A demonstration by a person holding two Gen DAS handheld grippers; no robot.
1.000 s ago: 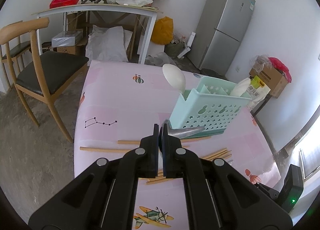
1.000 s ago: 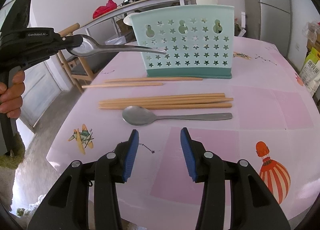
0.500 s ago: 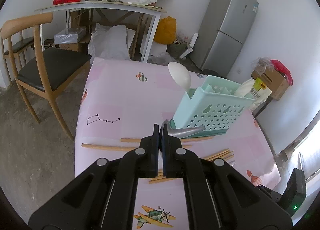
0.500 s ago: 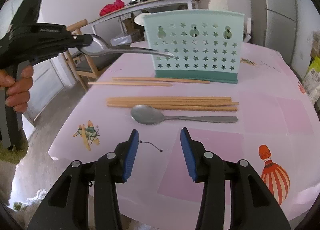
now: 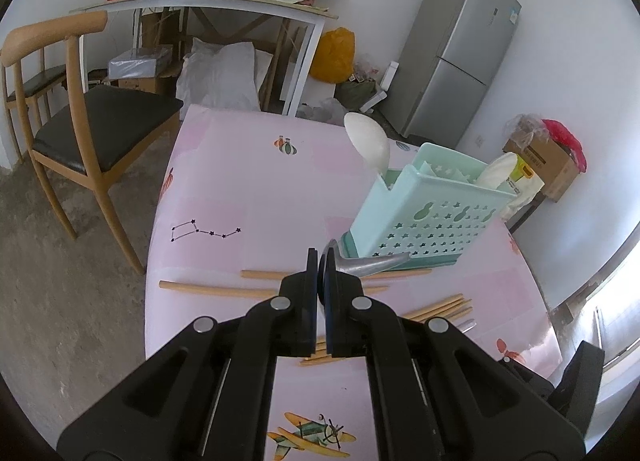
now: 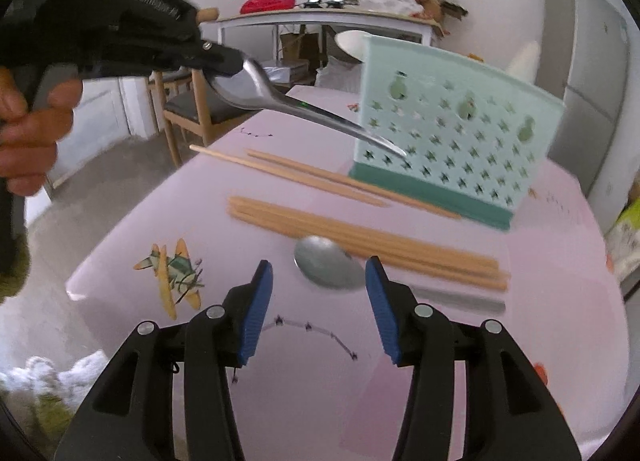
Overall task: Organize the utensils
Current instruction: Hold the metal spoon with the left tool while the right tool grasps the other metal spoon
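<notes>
My left gripper (image 5: 321, 261) is shut on a metal spoon (image 5: 368, 264) by its bowl and holds it in the air, handle pointing toward the mint-green utensil basket (image 5: 436, 217). From the right wrist view the same spoon (image 6: 288, 101) hangs above the table in front of the basket (image 6: 452, 133). Two white spoons (image 5: 370, 143) stand in the basket. My right gripper (image 6: 320, 293) is open, low over a second metal spoon (image 6: 328, 267) lying on the pink table. Several wooden chopsticks (image 6: 360, 237) lie between that spoon and the basket.
A wooden chair (image 5: 80, 117) stands left of the pink table (image 5: 240, 181). A cluttered white desk (image 5: 224, 5) and a grey fridge (image 5: 456, 57) are behind. The table's near edge (image 6: 120, 301) is close to my right gripper.
My right gripper has moved forward and down toward the spoon on the table, which now lies between its fingertips. My left gripper has lifted its spoon a little higher.
</notes>
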